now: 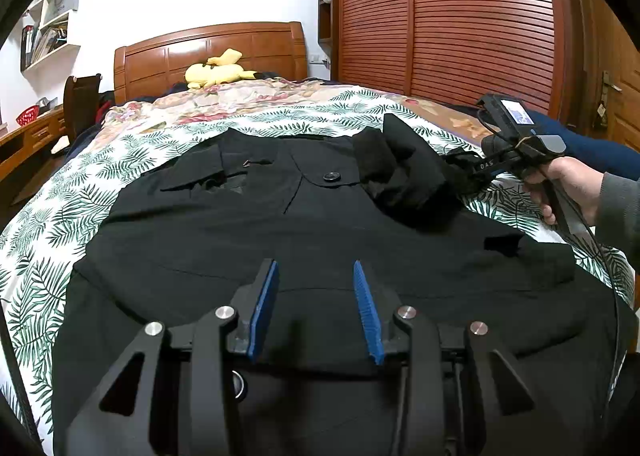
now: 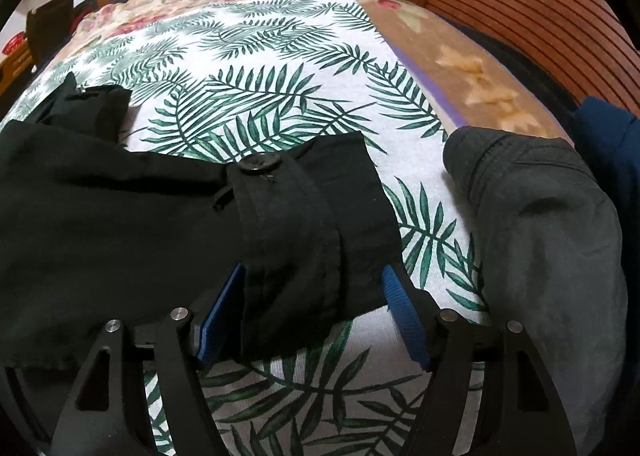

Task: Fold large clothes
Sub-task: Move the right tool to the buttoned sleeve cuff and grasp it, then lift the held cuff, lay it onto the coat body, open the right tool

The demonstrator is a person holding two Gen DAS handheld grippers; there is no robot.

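Observation:
A black coat lies spread on the leaf-print bed sheet, collar toward the headboard. Its right sleeve is bent up over the shoulder. My left gripper hovers open over the coat's lower half, nothing between its blue pads. A hand holds my right gripper at the sleeve's end. In the right wrist view the buttoned cuff fills the gap of the right gripper and touches both pads while resting on the sheet.
A grey garment lies bunched just right of the cuff, with a dark blue one behind it. A yellow plush toy sits by the wooden headboard. A slatted wardrobe lines the right side, a desk the left.

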